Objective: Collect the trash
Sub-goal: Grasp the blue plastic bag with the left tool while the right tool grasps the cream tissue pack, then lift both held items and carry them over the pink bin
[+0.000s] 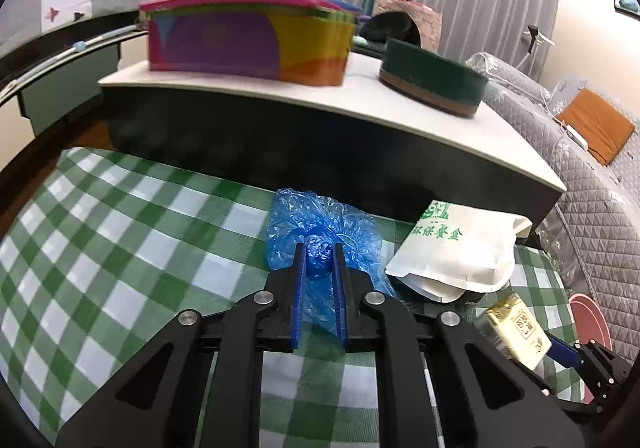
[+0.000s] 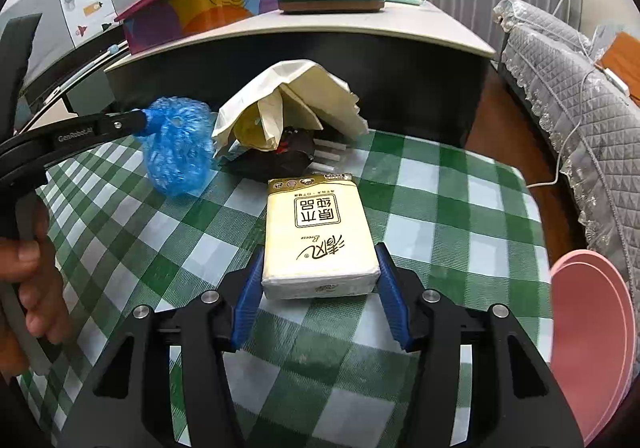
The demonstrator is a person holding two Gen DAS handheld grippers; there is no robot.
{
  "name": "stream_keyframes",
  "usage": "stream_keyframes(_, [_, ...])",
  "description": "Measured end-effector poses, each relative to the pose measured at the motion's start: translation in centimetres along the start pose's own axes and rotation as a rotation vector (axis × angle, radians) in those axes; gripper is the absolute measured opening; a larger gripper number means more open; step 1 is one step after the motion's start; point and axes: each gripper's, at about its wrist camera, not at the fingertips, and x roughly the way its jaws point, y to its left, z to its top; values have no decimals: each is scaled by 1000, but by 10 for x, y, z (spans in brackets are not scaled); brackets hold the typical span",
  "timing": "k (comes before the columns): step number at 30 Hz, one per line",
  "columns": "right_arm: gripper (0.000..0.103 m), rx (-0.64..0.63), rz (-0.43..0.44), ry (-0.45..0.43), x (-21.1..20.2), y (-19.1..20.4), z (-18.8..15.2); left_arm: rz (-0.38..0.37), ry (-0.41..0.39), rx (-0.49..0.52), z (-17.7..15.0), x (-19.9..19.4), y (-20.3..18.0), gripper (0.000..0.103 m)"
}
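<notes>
The left gripper (image 1: 319, 248), black-armed with blue pads, has its jaws pressed in on a bunched knot of the crumpled blue plastic bag (image 1: 320, 228), which fills the middle of the left wrist frame; in the right wrist view the same bag (image 2: 178, 146) hangs at centre left from the tip of that gripper (image 2: 146, 120), its lower end close to the green-and-white checked tablecloth (image 2: 440, 208); whether it touches the cloth cannot be told. The right gripper (image 2: 320, 260) pinches the near end of a pale yellow wrapped tissue pack (image 2: 318, 232) printed with black characters, its blue fingers (image 2: 250, 284) against both sides; the pack sits at the centre of the right wrist frame and appears at the lower right of the left wrist view (image 1: 516, 332). Just beyond the pack, a folded white paper bag with green print (image 1: 460, 252) lies over some black wrapping (image 2: 280, 156); the blue bag is just beside it on the left. Behind them, a raised white-topped table (image 1: 360, 104) carries a multicoloured box with a pink lid (image 1: 248, 40) and a round dark green tin (image 1: 432, 78). A pink disc-shaped object (image 2: 592, 328) stands at the right edge; a grey quilted sofa (image 2: 580, 88) fills the upper right.
</notes>
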Motion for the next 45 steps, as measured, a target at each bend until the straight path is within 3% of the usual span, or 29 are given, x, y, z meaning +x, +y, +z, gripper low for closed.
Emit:
stream_keyframes(28, [53, 47, -82, -183, -140, -25, -19, -60, -108, 111, -29, -115, -33, 12])
stream_keyframes(38, [53, 122, -112, -219, -173, -41, -32, -86, -104, 158, -46, -131, -47, 12])
stream_keyframes(45, [53, 102, -164, -259, -190, -50, -36, -109, -116, 161, -53, -137, -58, 12])
